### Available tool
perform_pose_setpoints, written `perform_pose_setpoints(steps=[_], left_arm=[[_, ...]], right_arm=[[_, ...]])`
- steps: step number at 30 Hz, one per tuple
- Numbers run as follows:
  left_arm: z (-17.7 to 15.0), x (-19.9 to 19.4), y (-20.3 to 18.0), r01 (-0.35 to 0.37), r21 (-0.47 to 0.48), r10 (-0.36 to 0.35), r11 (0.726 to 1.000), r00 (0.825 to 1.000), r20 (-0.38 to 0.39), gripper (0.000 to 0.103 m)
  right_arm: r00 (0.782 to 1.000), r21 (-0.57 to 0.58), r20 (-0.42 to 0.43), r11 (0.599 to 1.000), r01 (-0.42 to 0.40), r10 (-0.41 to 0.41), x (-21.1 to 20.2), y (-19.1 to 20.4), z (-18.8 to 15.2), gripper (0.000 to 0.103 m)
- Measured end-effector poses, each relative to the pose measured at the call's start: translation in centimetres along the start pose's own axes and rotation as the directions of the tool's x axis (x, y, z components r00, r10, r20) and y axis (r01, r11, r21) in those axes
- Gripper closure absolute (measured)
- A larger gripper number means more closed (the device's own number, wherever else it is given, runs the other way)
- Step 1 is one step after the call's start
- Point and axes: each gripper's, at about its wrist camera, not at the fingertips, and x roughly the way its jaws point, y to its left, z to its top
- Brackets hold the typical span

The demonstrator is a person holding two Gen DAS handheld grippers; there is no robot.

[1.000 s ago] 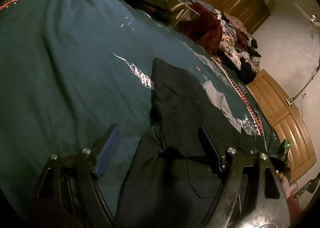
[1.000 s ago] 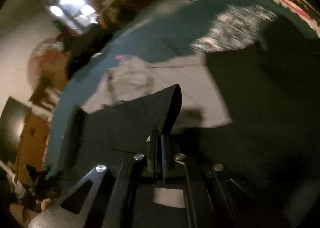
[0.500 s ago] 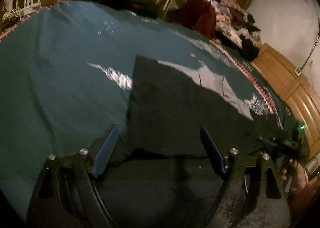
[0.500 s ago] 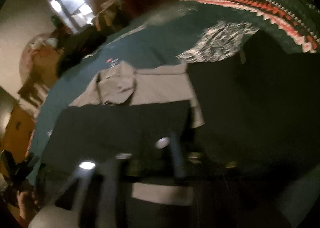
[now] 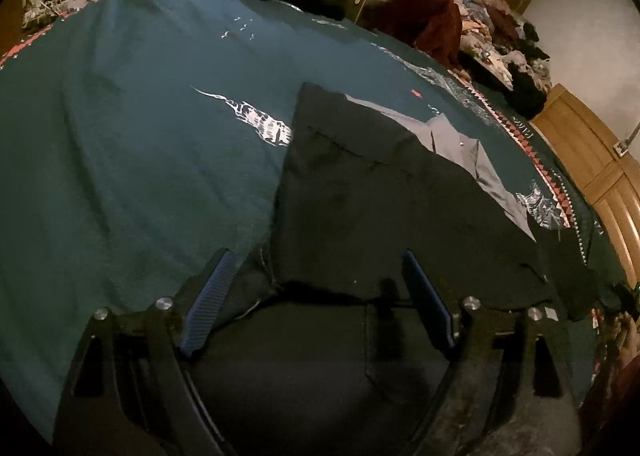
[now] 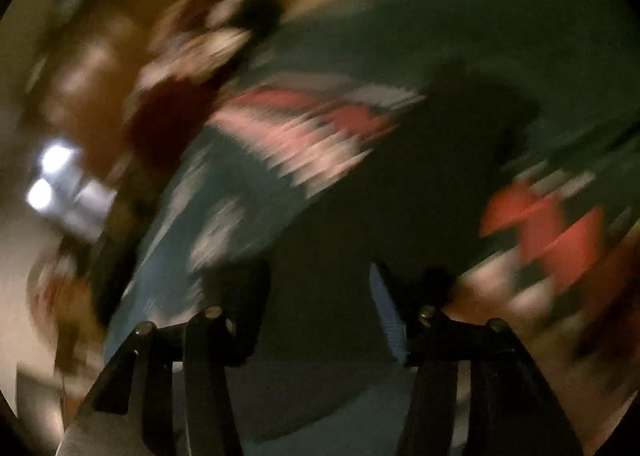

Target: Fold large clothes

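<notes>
Left claw (image 5: 320,296) wide apart, dark garment (image 5: 380,192) folded flat, creased

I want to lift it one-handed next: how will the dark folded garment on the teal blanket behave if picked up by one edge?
The dark garment would probably droop and unfold: it lies limp in soft layers on the teal blanket. It looks light for its size, since the cloth seems thin. The grey garment tucked partly under it might drag along.

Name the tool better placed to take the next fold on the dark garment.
Left, probably. The left tool stands open right over the dark garment's near edge on the teal blanket. The right tool has just opened, empty; its view is motion-blurred.
</notes>
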Motion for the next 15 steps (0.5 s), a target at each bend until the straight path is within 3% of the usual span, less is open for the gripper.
perform_pose_setpoints(steps=[2,4,6,8,15], left_arm=[[0.0,0.0,0.0,-0.006,-0.001,0.006,1.000,1.000,-0.001,0.018],[0.0,0.1,-0.1,-0.019,0.005,0.019,1.000,1.000,-0.004,0.018],[0.0,0.2,-0.2,-0.034,0.014,0.034,0.999,0.999,-0.008,0.018],[0.0,0.2,-0.2,-0.042,0.018,0.043,0.999,0.999,-0.009,0.018],[-0.1,0.3,-0.5,-0.057,0.023,0.057,0.998,0.998,-0.007,0.018]], right_arm=[[0.999,0.096,0.008,0.995,0.037,-0.038,-0.2,-4.8,2.9,0.046],[1.000,0.135,0.012,0.991,0.024,-0.026,-0.1,-6.7,4.2,0.046],[1.000,0.161,-0.018,0.987,-0.003,0.006,0.7,-7.7,4.7,0.046],[0.999,0.154,-0.032,0.987,0.038,-0.033,1.2,-8.3,4.8,0.046],[1.000,0.120,0.000,0.993,0.008,-0.008,2.9,-9.4,6.2,0.050]])
